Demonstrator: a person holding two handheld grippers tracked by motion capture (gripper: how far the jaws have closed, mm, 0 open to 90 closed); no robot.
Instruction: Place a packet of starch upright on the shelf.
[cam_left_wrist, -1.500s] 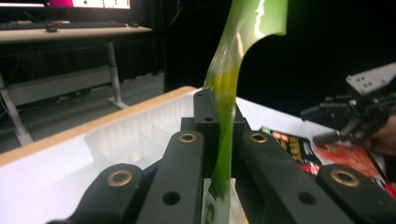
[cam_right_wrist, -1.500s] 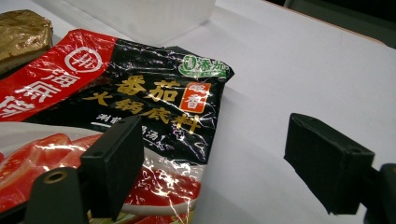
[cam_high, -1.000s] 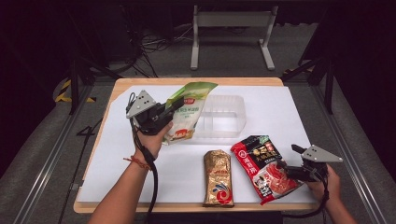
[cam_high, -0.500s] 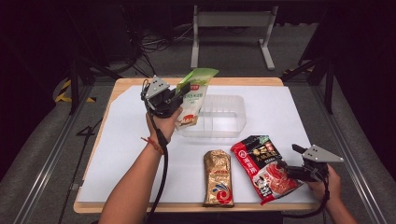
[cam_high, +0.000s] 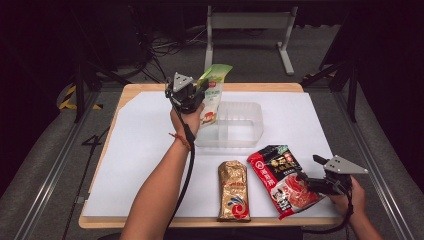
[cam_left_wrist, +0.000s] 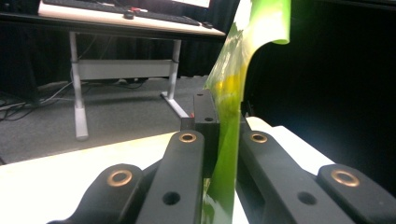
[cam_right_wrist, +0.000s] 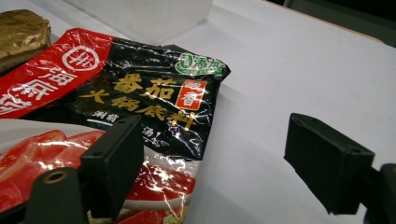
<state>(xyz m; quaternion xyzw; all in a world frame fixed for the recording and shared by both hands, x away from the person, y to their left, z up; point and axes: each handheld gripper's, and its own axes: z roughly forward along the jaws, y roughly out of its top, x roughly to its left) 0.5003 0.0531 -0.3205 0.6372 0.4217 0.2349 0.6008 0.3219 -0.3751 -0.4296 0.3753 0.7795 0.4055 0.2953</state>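
Above the far left corner of the clear tray (cam_high: 252, 131), near the bench's (cam_high: 140, 150) far edge, a green packet (cam_high: 212, 95) is held upright, clamped flat between the left tongs (cam_high: 200, 89). To lower it well, the packet should be kept vertical, lined up over a compartment, and released only once its bottom edge is inside the walls. By the near right corner, the right tongs (cam_right_wrist: 205, 163) are held apart at the red-and-black packet (cam_right_wrist: 116, 112), with the gold packet (cam_high: 233, 196) beside it.

Pouch (cam_high: 214, 95): green and white. Tray (cam_high: 250, 131): clear. Packet (cam_high: 233, 197): gold, red-blue emblem. Bag (cam_high: 282, 179): black and red, gold lettering. Mat (cam_high: 140, 150): white.
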